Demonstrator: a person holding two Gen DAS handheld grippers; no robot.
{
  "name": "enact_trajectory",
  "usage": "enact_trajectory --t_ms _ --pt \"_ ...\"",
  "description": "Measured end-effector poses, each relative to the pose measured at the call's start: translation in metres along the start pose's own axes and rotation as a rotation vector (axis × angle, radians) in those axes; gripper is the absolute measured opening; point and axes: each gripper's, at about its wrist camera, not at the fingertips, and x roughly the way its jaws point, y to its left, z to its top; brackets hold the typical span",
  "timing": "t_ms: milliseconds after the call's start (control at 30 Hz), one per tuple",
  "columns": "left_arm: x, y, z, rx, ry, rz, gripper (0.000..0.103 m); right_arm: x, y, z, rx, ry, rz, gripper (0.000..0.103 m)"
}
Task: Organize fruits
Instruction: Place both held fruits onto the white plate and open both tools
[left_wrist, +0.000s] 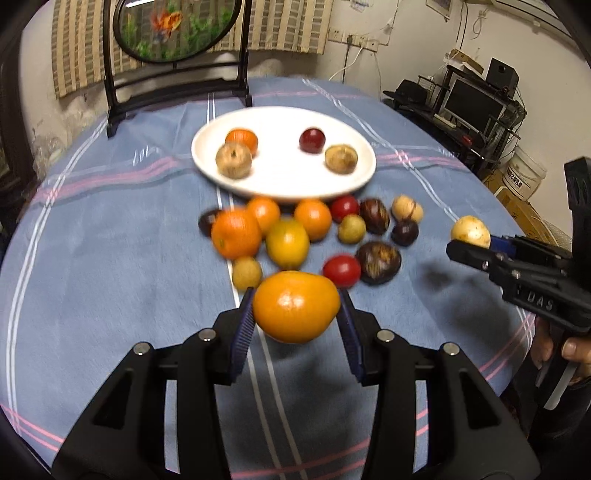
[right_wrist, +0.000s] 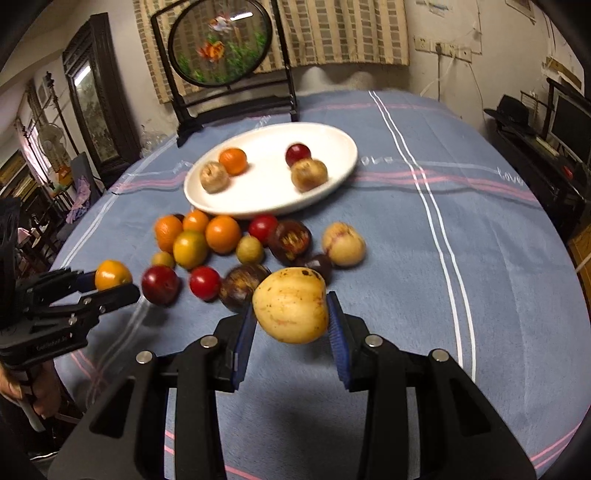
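While both fruits hang in the air above the blue cloth (left_wrist: 110, 236), each one sits tight between two blue pads. The left gripper (left_wrist: 296, 314) is closed on an orange fruit (left_wrist: 295, 306), and the pads press on its two sides. The right gripper (right_wrist: 291, 314) is closed on a pale yellow fruit (right_wrist: 291, 310) with brown spots. In the left wrist view that same pale fruit looks small, far off at the right, and a hand (left_wrist: 569, 354) below it is partly cut off by the picture's edge.

Just past the held fruits lies a pile of fruits (left_wrist: 306, 236) on the tabletop, close together and touching. Some are orange, some red, some dark brown, some pale. Many look blurry, so it is hard to tell what kind each one is. One dark fruit at the left of the pile is mostly hidden behind an orange one.

Behind the pile sits a white plate (left_wrist: 280, 184). Four fruits lie on it: an orange one (left_wrist: 242, 139) touching a brown one (left_wrist: 233, 160) on the left, and a red one (left_wrist: 312, 140) close to a brown one (left_wrist: 340, 158) on the right. The middle of the plate is bare.

Far back, near the tabletop's far edge, stands a dark frame with a round fish picture (right_wrist: 221, 48). The cloth is bare to the left and right of the pile, and at the right it runs out to the round edge.
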Motion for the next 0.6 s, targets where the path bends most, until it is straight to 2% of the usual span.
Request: enact_trajectory --t_ms 367,600 --pt "0.025 0.005 0.071 0.017 -0.032 0.059 0.044 0.027 0.026 0.054 -0.106 -0.026 0.014 0.038" --pt "0.064 0.011 0.116 -0.021 -0.001 0.061 0.044 0.072 0.042 0.087 -0.156 0.023 0.032 0.038"
